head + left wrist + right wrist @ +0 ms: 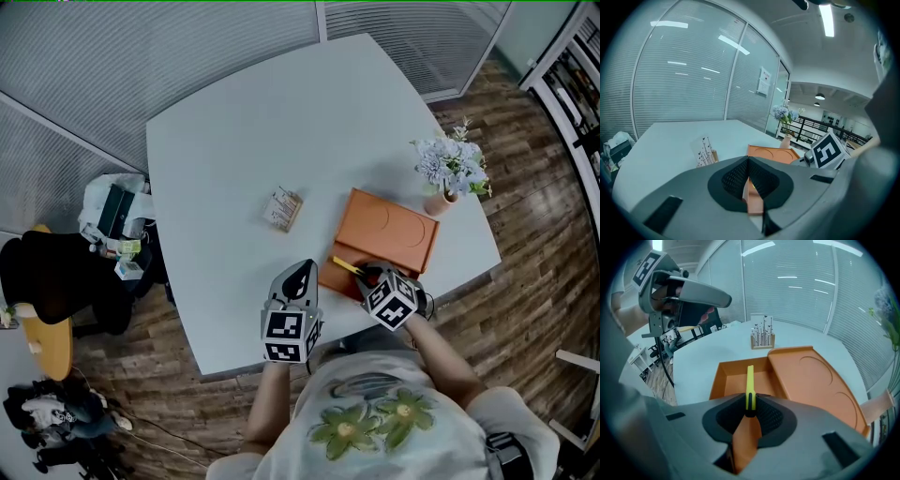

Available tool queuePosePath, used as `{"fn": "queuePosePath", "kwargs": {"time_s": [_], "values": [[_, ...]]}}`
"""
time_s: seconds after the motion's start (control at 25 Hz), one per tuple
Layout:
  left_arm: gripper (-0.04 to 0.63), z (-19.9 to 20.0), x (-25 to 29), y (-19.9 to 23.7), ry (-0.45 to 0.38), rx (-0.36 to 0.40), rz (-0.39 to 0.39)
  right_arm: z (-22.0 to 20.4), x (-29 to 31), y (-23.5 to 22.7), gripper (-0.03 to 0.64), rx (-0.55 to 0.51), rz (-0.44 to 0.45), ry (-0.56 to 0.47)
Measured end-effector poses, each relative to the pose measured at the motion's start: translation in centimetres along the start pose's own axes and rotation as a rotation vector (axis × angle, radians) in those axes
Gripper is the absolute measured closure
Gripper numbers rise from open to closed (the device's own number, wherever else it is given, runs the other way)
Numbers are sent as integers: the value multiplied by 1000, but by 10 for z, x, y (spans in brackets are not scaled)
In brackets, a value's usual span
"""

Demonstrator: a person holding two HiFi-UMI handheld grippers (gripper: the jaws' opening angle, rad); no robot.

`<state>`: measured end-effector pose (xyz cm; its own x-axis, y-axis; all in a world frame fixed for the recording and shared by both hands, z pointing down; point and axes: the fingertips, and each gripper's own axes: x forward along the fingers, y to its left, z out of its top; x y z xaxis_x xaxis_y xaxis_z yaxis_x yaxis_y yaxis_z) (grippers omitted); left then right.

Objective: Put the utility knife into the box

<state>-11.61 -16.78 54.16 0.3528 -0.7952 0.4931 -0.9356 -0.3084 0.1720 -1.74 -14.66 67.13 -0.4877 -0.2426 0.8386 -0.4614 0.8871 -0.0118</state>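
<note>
Right gripper [750, 405] clamps the knife [750, 380], tip over the open box [720, 378] at 12 o'clock. Left gripper [748, 161]: jaws together, empty. Risk: if I release early, the knife catches the near wall and tips out.

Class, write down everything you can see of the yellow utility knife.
The utility knife is slim, yellow and plastic-looking, with a dark part at its gripped end. No blade can be made out. The right gripper pinches that end between its pads, so the knife stands on edge and points away over the open compartment of the orange box. Whether its far tip touches the box floor cannot be told.
</note>
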Motion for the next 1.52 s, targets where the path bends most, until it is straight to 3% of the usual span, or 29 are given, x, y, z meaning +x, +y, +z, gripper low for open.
{"fn": "queuePosePath", "kwargs": {"time_s": [1.52], "values": [[595,-9,-2,9,12,-19,6,-29,30,9,541,-123,17,164]]}}
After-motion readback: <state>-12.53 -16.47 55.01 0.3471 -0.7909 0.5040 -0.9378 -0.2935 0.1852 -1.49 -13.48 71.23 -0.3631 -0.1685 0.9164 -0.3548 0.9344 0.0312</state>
